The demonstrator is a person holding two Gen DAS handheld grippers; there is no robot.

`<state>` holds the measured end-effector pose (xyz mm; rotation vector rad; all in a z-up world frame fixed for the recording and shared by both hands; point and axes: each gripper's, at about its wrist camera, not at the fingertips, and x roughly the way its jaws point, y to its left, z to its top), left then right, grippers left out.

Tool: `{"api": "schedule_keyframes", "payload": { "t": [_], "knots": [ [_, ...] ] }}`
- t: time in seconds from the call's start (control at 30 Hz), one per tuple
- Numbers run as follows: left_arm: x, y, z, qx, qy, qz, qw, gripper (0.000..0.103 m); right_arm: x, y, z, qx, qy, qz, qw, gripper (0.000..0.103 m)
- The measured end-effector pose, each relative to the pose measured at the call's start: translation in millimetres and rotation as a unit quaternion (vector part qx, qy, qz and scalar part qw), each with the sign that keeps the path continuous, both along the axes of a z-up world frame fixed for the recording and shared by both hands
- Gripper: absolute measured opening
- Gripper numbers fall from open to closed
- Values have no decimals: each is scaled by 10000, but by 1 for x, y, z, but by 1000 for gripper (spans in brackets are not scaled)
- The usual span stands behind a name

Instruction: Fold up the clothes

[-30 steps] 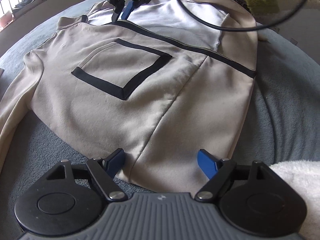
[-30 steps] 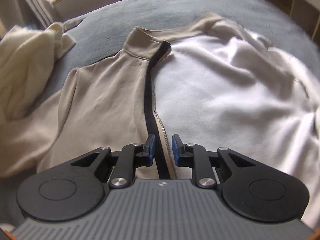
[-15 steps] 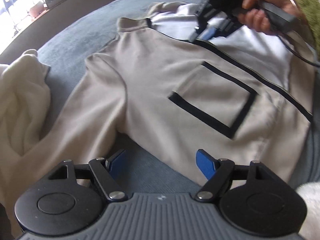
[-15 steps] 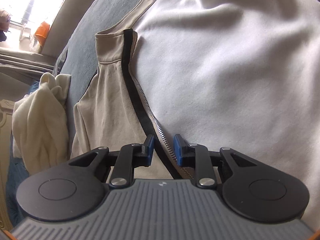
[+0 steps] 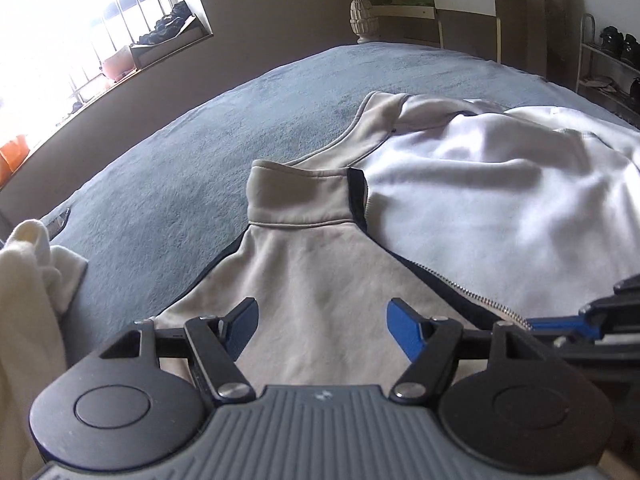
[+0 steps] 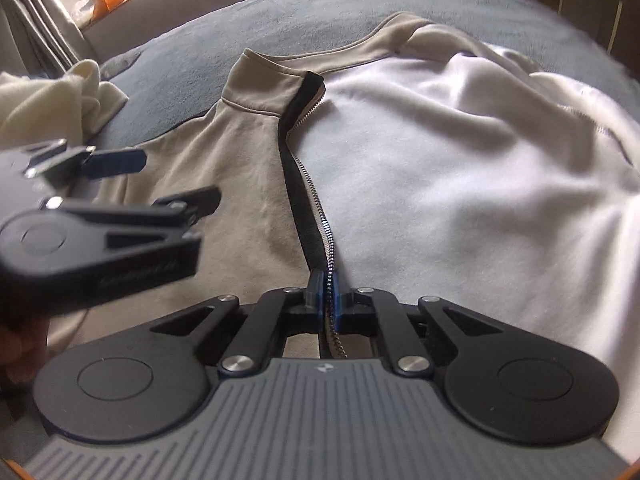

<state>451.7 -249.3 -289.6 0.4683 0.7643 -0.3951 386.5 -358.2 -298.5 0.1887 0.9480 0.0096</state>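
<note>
The right gripper [image 6: 325, 294] is clenched on the zipper edge [image 6: 316, 208] of the beige jacket [image 6: 224, 168], the dark teeth pinched between its blue pads. Just to its left, the left gripper [image 5: 322, 326] hangs with jaws wide apart above the jacket's shoulder panel, nothing pressed between them. Ahead of both stands the raised collar [image 5: 298, 196], with the pale lining [image 6: 460, 152] opened out to the right. The jacket lies spread on a grey-blue bedspread [image 5: 192, 168]. Farther left lies a cream garment [image 6: 52, 96], perhaps a towel. A window [image 5: 72, 32] glares beyond.
</note>
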Motion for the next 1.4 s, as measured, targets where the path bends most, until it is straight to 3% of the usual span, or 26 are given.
{"api": "schedule_keyframes", "payload": {
  "t": [0.13,0.27,0.4,0.53,0.7,0.87,0.93,1.13,1.3,1.4],
  "knots": [
    [5,-13,-22,266,102,-116,9995,73,-6,8,-4,-399,-135,-27,9991,3],
    [10,-5,-28,-10,233,156,9996,78,-7,4,-4,-253,-153,-34,9996,6],
    [16,7,-31,-353,436,324,9979,82,-10,-23,5,1006,-300,-172,9943,11],
    [18,12,-35,-447,454,340,9974,88,7,-46,-2,1800,-302,-389,9824,15],
    [17,16,-37,-546,417,310,9972,89,38,-52,-20,1975,158,-256,9799,19],
    [17,19,-38,-609,381,257,9971,90,57,-56,-22,2403,235,-261,9701,16],
    [17,20,-38,-636,379,242,9970,90,58,-52,-16,2176,91,-233,9757,5],
    [24,25,-28,-808,563,316,9946,86,59,-37,-7,1359,-149,-62,9906,0],
    [30,28,-22,-820,558,310,9946,82,61,-45,-16,1628,29,-184,9865,4],
    [34,32,-9,-1018,361,348,9935,80,62,-52,-17,1780,114,-270,9836,12]
  ]
}}
